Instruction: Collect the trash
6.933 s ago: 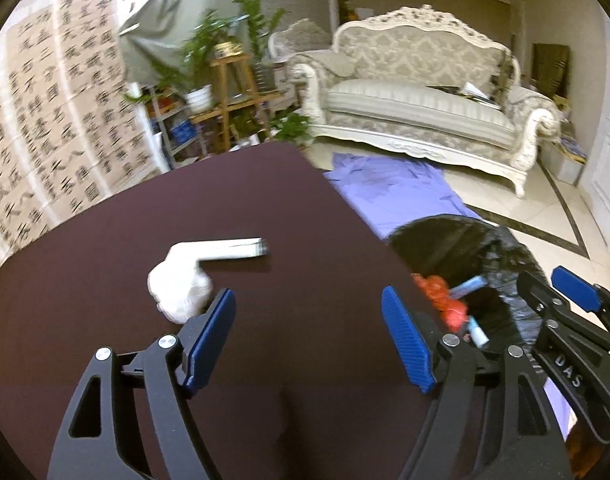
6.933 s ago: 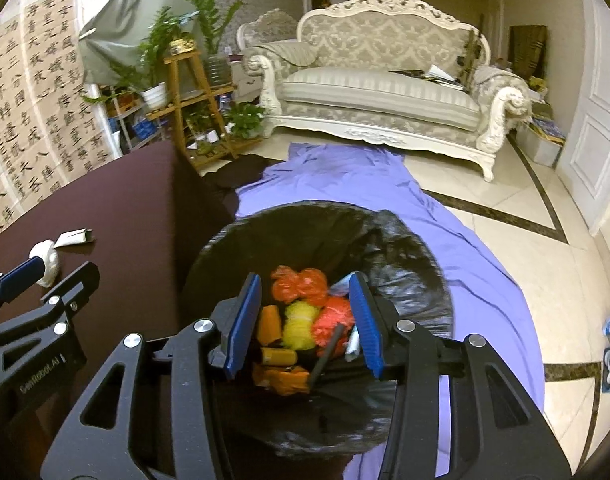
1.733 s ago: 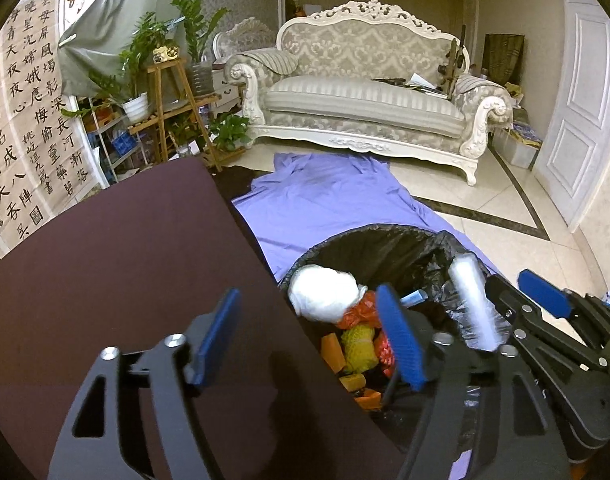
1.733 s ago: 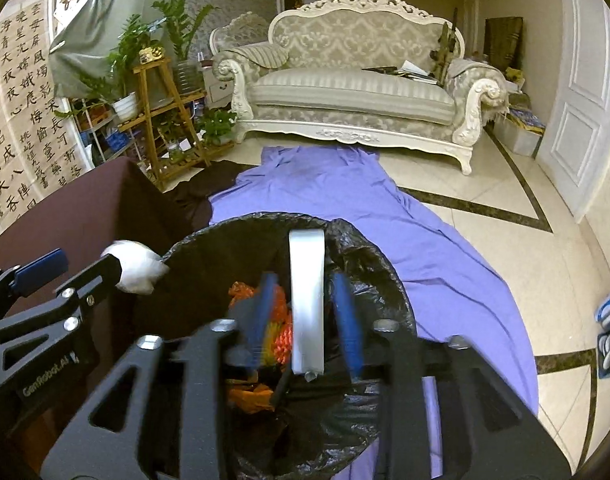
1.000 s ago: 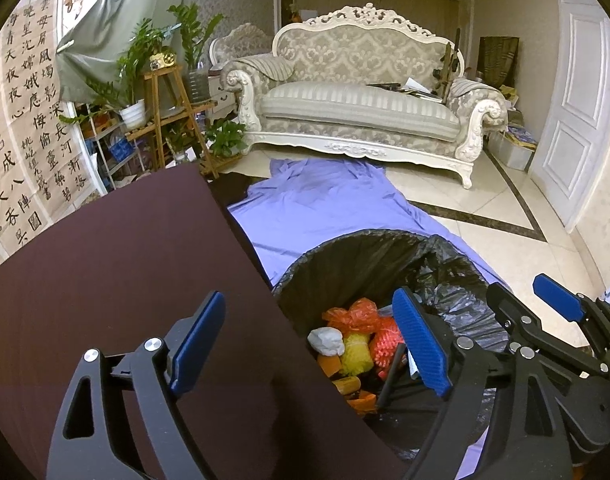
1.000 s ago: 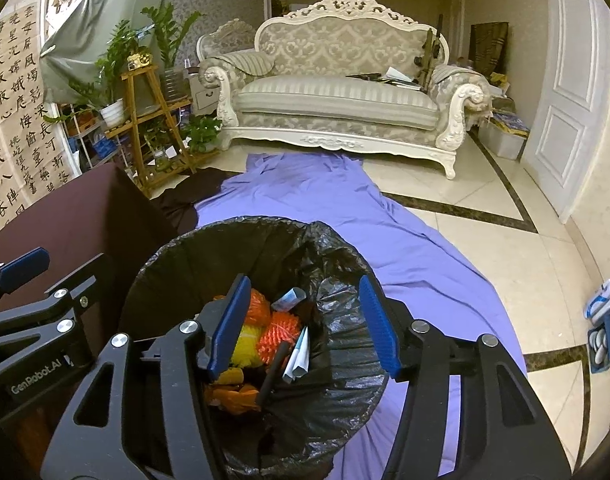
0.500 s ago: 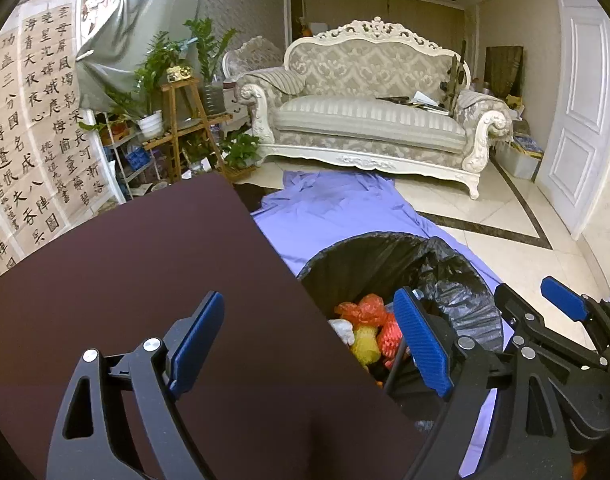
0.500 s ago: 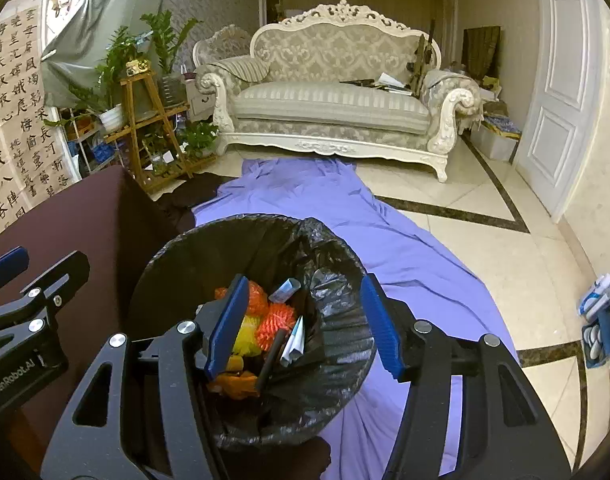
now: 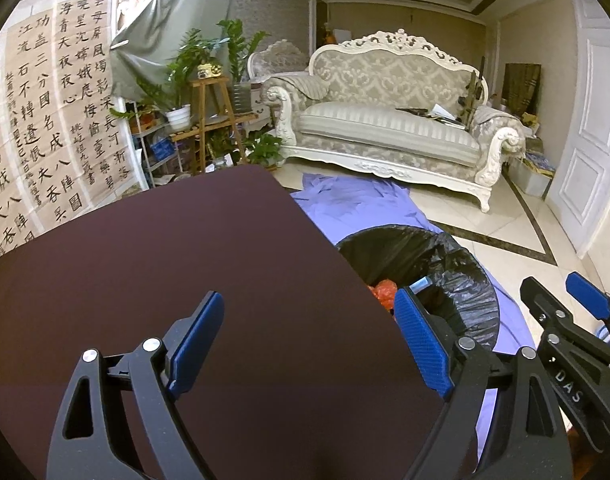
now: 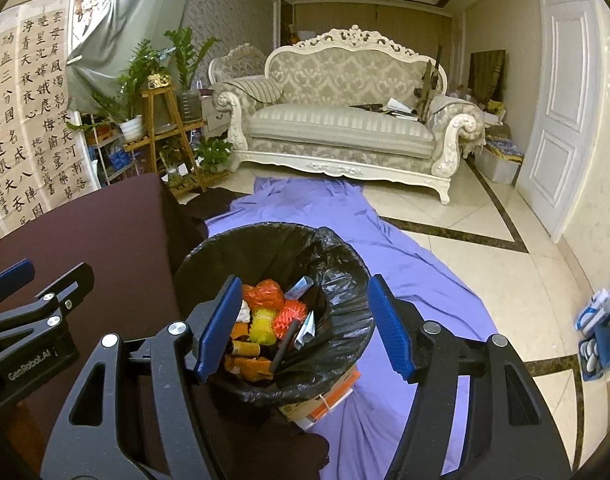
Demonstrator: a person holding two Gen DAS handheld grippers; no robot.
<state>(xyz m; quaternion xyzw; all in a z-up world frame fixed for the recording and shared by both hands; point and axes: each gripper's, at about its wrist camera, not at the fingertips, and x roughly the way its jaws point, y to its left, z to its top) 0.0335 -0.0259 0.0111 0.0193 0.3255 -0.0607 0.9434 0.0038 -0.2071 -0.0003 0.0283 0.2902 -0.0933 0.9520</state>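
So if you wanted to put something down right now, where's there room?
The dark table top is bare from the calligraphy wall side to its edge by the trash bin. The bin is crowded with wrappers. Both the left gripper and right gripper are open, holding nothing.

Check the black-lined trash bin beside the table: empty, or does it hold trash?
It holds trash. The trash bin contains orange and yellow wrappers, papers and a dark stick, piled well below its rim.
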